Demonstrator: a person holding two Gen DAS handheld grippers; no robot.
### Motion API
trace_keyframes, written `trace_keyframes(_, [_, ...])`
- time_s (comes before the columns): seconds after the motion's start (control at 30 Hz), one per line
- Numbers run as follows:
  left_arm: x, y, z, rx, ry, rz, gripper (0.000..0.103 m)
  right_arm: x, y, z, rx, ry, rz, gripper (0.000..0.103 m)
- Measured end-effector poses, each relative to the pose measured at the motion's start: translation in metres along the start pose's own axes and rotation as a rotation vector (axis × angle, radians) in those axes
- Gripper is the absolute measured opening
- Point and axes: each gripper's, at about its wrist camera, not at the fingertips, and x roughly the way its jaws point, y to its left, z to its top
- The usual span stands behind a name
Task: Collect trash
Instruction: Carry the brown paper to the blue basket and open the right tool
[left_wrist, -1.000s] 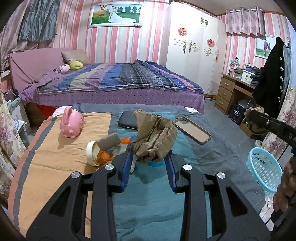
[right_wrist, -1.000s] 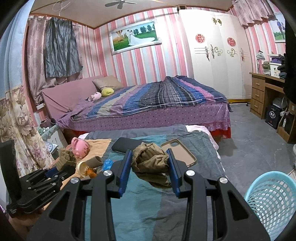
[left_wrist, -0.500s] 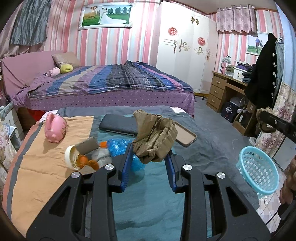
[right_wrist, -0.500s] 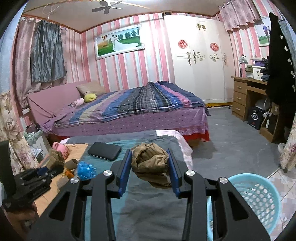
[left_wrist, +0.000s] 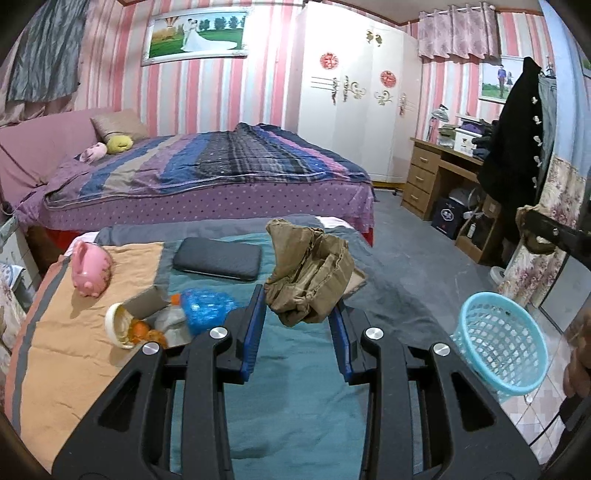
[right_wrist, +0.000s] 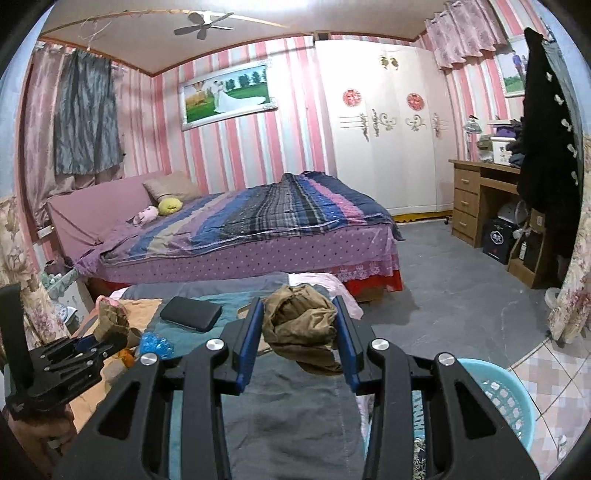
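My left gripper (left_wrist: 297, 299) is shut on a crumpled brown paper wad (left_wrist: 308, 275), held above the small bed. My right gripper (right_wrist: 299, 317) is shut on another crumpled brown paper wad (right_wrist: 301, 326), held past the bed's right edge near the light blue basket (right_wrist: 506, 397). The basket also shows on the floor at the right in the left wrist view (left_wrist: 498, 341). More trash lies on the bed at the left: a blue plastic wrapper (left_wrist: 207, 306) and a tipped cup with orange scraps (left_wrist: 127, 325).
A pink piggy bank (left_wrist: 90, 264), a black case (left_wrist: 218, 258) and a phone case, mostly hidden behind the wad, lie on the bed cover (left_wrist: 295, 406). A large bed (right_wrist: 251, 221), a white wardrobe (right_wrist: 388, 140) and a desk (right_wrist: 480, 192) stand behind.
Both grippers have swung right with their paper wads. The right gripper has moved off the bed towards the basket. The blue wrapper has come into view.
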Motion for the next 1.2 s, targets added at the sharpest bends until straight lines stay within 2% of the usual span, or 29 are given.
trace_keyframes(0.3, [0.008, -0.046, -0.001, 0.001, 0.002, -0.098, 0.032, -0.006, -0.02, 0.003, 0.004, -0.001, -0.091, 0.038])
trace_keyframes(0.73, [0.023, -0.101, 0.0, 0.066, 0.027, -0.164, 0.032, -0.022, -0.063, 0.011, 0.043, -0.011, -0.183, 0.038])
trace_keyframes(1.2, [0.034, -0.189, 0.0, 0.157, 0.058, -0.297, 0.032, -0.028, -0.122, 0.004, 0.136, 0.049, -0.307, 0.04])
